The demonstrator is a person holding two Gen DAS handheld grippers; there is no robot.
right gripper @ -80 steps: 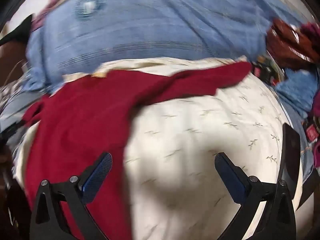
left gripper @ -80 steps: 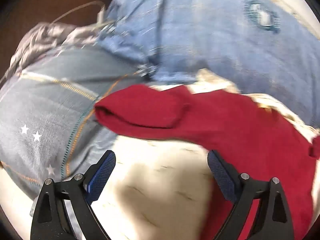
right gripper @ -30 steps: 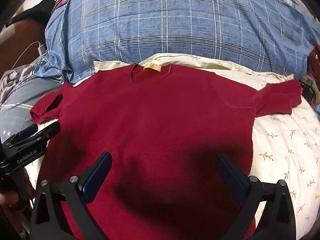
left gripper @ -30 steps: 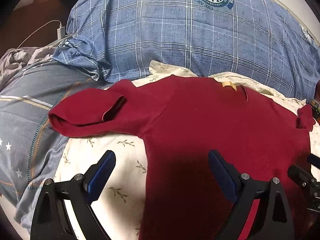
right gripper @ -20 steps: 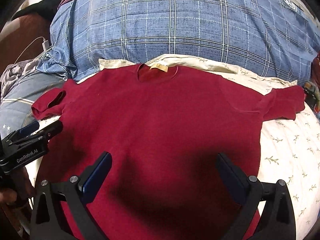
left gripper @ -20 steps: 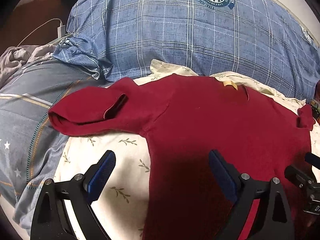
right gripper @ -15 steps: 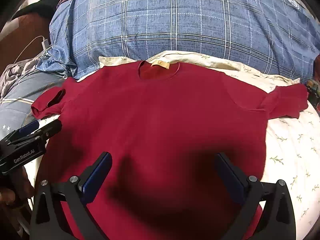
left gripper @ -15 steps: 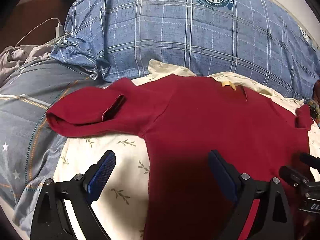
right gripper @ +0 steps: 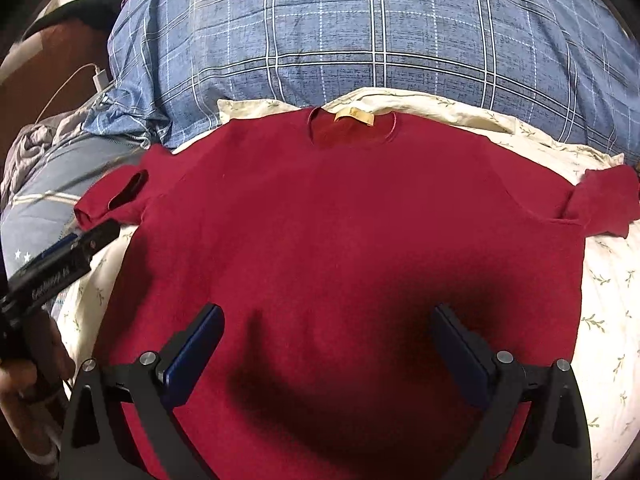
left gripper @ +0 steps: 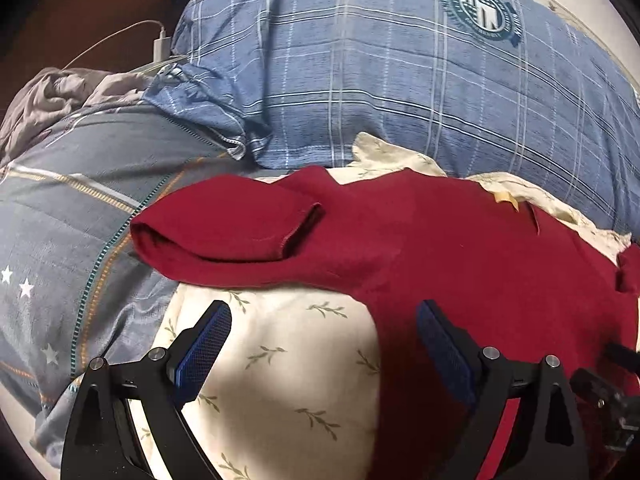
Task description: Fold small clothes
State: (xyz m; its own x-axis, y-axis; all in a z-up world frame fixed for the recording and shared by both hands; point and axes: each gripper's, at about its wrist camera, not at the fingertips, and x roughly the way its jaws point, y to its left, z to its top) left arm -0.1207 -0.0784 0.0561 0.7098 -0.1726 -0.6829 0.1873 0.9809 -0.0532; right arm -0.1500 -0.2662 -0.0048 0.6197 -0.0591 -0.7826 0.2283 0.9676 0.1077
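Observation:
A dark red short-sleeved T-shirt (right gripper: 340,216) lies spread flat on the cream leaf-print sheet (right gripper: 608,292), collar with a tan label (right gripper: 354,117) at the far side. Its left sleeve (left gripper: 224,232) is folded over itself and rests partly on a grey quilt. My left gripper (left gripper: 320,344) is open and empty, hovering over the sheet just below that sleeve. My right gripper (right gripper: 328,340) is open and empty over the shirt's lower middle. The left gripper also shows at the left edge of the right wrist view (right gripper: 60,264).
A blue plaid pillow (left gripper: 400,80) lies behind the shirt. A grey quilt with stars (left gripper: 60,240) lies at the left, with a white charger and cable (left gripper: 160,46) beyond it. The sheet shows to the right of the shirt.
The shirt went from bunched to spread flat. Over the last second the left gripper moved left toward the folded sleeve, and the right gripper shifted slightly over the shirt's body. Both stayed open.

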